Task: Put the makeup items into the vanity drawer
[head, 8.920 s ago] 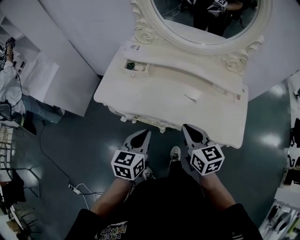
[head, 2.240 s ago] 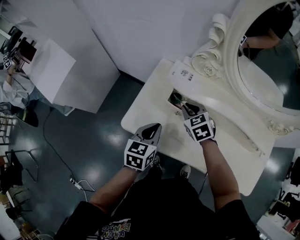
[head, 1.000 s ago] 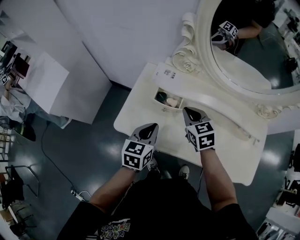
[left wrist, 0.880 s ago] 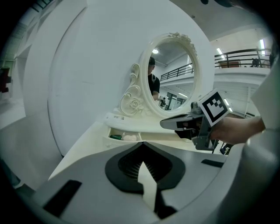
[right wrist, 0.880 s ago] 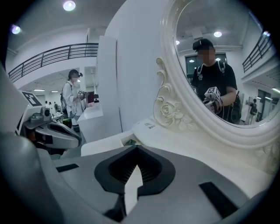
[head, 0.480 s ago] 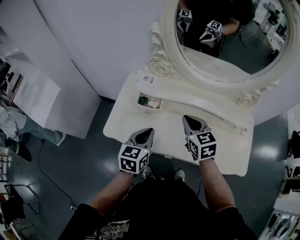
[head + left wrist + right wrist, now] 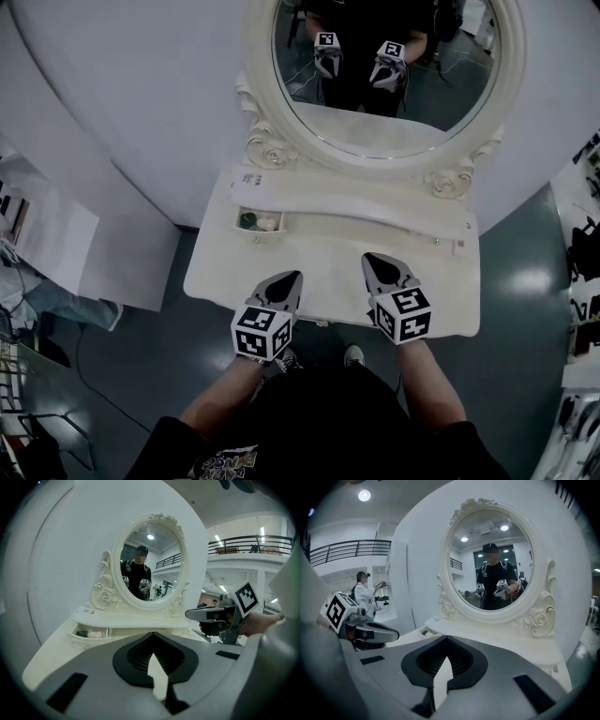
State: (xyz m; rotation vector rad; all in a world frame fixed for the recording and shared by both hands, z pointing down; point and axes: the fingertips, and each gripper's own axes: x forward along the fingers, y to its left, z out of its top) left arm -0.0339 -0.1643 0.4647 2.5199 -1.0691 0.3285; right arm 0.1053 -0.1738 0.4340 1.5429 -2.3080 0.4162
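The cream vanity (image 7: pixel 328 267) stands under its oval mirror (image 7: pixel 384 66). Its small drawer (image 7: pixel 257 222) at the back left is open and holds a green item (image 7: pixel 246 219) and a pale item (image 7: pixel 268 224); the left gripper view shows the same drawer (image 7: pixel 91 632). My left gripper (image 7: pixel 287 279) hovers shut and empty over the table's front edge. My right gripper (image 7: pixel 377 261) is level with it to the right, also shut with nothing in it. Both are well short of the drawer. The tabletop itself shows no loose items.
A curved white wall (image 7: pixel 122 103) backs the vanity. Dark glossy floor (image 7: pixel 525 309) lies on both sides. A white desk (image 7: pixel 42 244) stands at the far left. A person in white (image 7: pixel 363 590) stands beyond the left gripper (image 7: pixel 370 632).
My right gripper drew back from the open drawer to the table's front, level with the left one. The head view swung round until the vanity sits square ahead.
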